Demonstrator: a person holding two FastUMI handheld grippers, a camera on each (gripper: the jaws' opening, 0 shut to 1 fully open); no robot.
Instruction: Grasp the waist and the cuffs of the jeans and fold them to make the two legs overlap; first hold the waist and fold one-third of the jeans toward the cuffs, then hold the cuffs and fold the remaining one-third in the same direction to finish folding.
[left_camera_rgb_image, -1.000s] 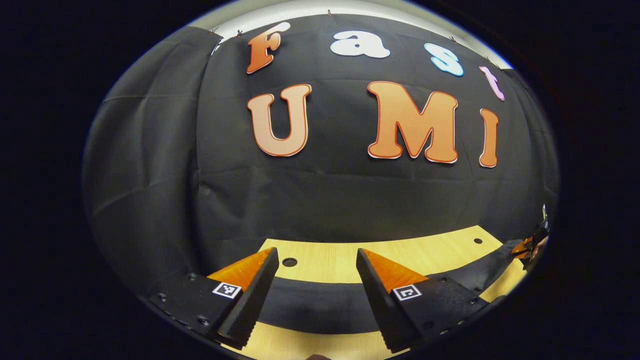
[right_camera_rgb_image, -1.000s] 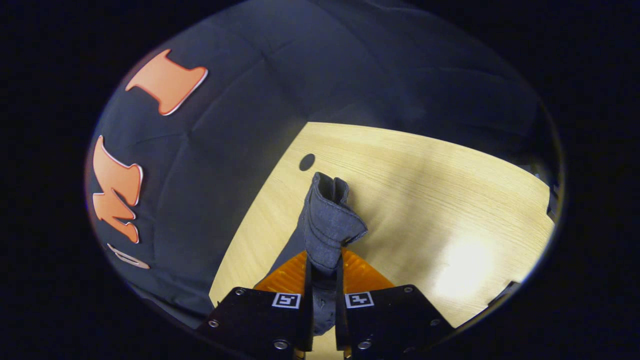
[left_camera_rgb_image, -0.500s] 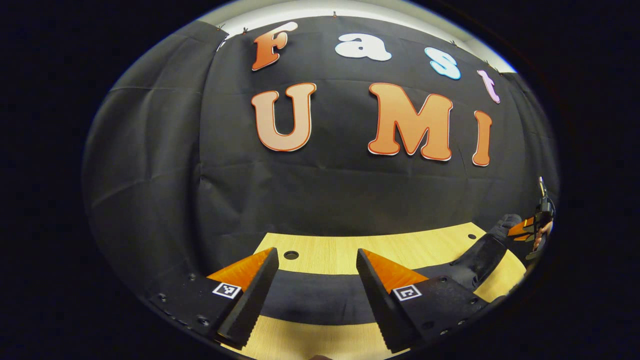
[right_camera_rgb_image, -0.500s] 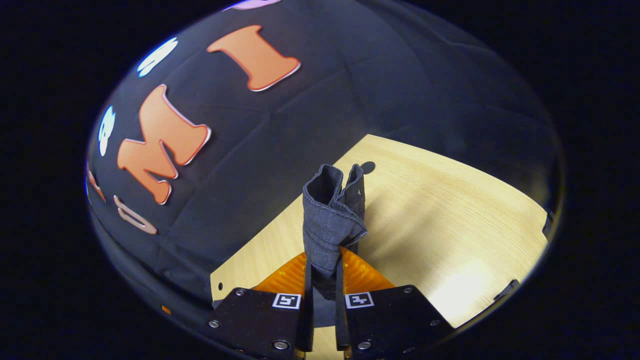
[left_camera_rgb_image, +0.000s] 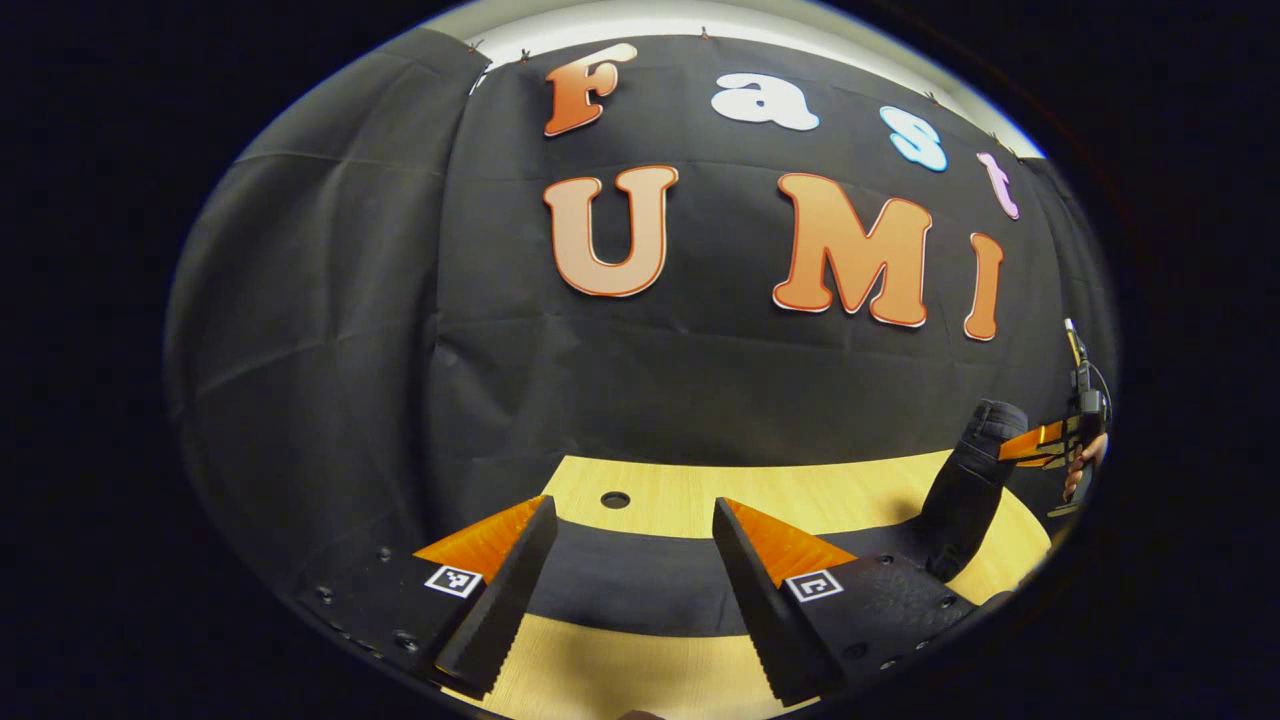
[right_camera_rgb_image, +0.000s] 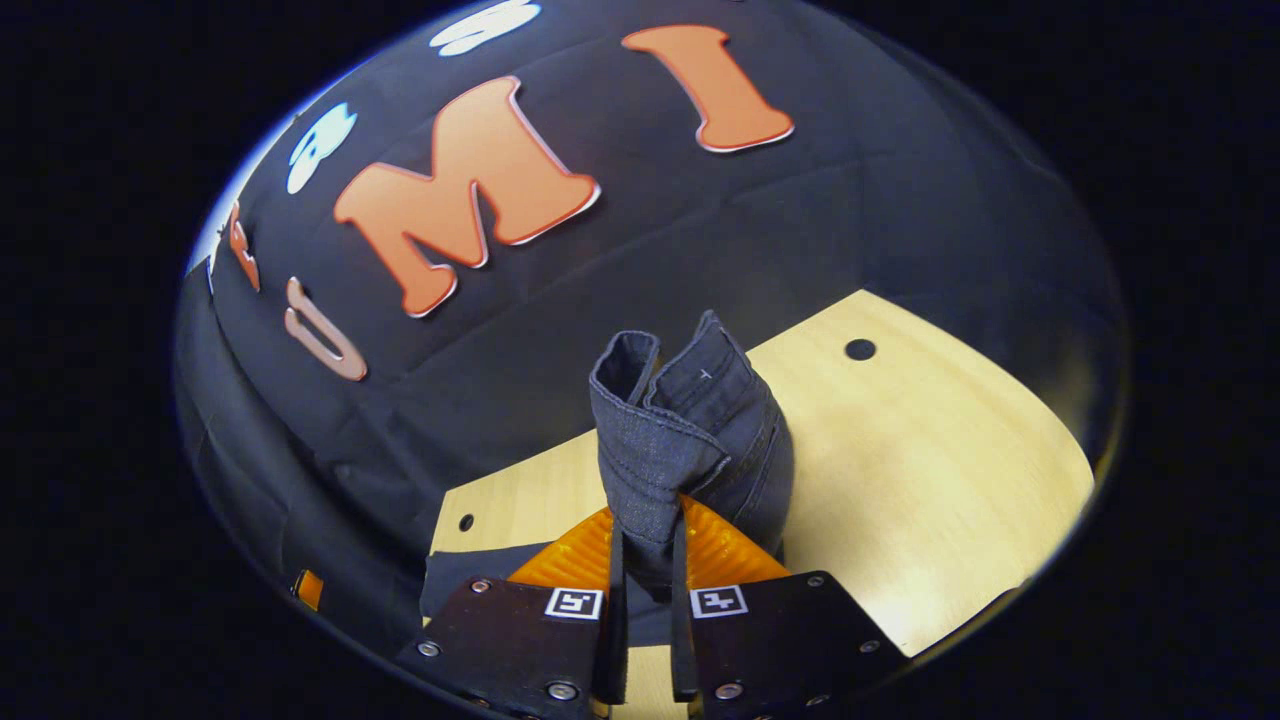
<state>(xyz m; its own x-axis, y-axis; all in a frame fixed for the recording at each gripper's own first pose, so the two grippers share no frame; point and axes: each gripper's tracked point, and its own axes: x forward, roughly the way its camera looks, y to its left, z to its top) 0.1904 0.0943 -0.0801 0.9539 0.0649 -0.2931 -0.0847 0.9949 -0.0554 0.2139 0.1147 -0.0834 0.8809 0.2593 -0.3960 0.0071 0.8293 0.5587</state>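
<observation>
Your right tool (right_camera_rgb_image: 645, 520) pinches the bunched jeans (right_camera_rgb_image: 680, 430) above the bench (right_camera_rgb_image: 930, 480). Your left tool (left_camera_rgb_image: 625, 570) hangs spread over the jeans.

Dark grey jeans of coarse matt denim with stitched hems (right_camera_rgb_image: 690, 430), draped on a pale counter of smooth, faintly glossy wood grain (right_camera_rgb_image: 930, 470); matt creased black cloth wall (left_camera_rgb_image: 330, 330).
</observation>
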